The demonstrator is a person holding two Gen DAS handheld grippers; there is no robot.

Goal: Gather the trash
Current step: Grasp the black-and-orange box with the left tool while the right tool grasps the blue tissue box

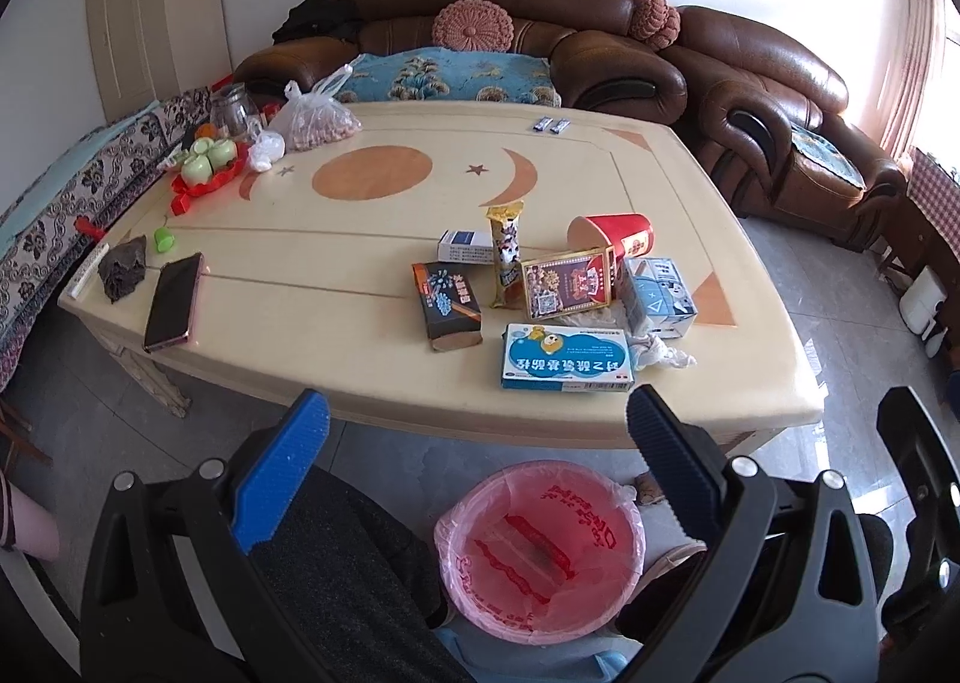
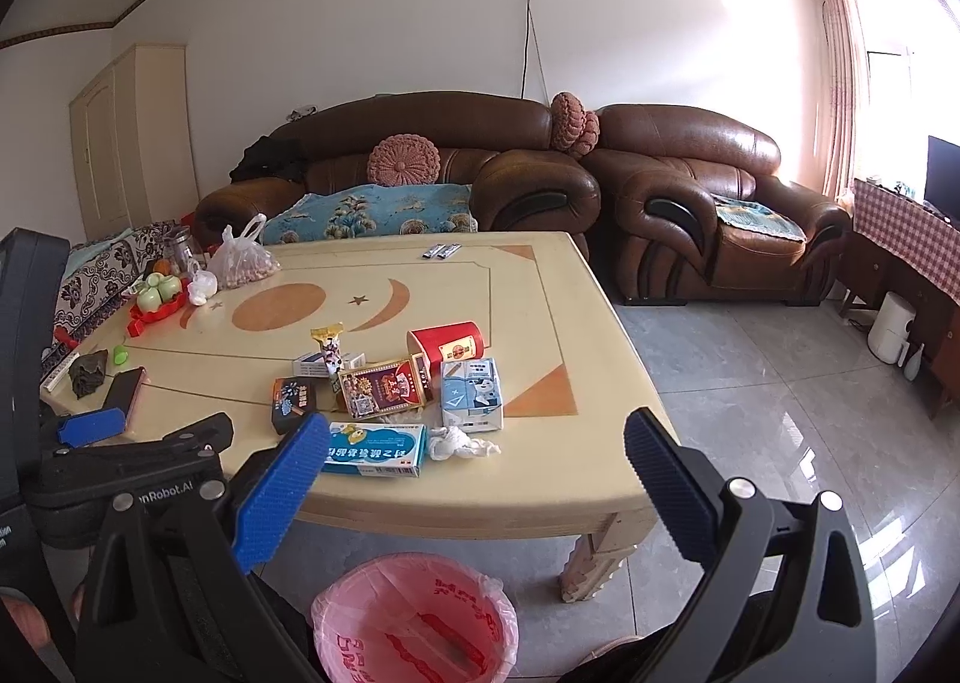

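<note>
Waiting wide and empty, the left gripper (image 1: 477,431) and right gripper (image 2: 477,449) hung near the bin (image 2: 336,611). Trash — boxes (image 1: 567,356), cup (image 1: 618,233), tissue (image 1: 660,353) — lay on the table's (image 1: 360,377) near right; collecting looked barely begun.

On my left tool (image 2: 90,431) I read "nRobot.AI" in white. The blue medicine box (image 1: 567,357) on the counter carries upside-down Chinese characters; the bin liner (image 1: 540,551) has red print I cannot read.
</note>
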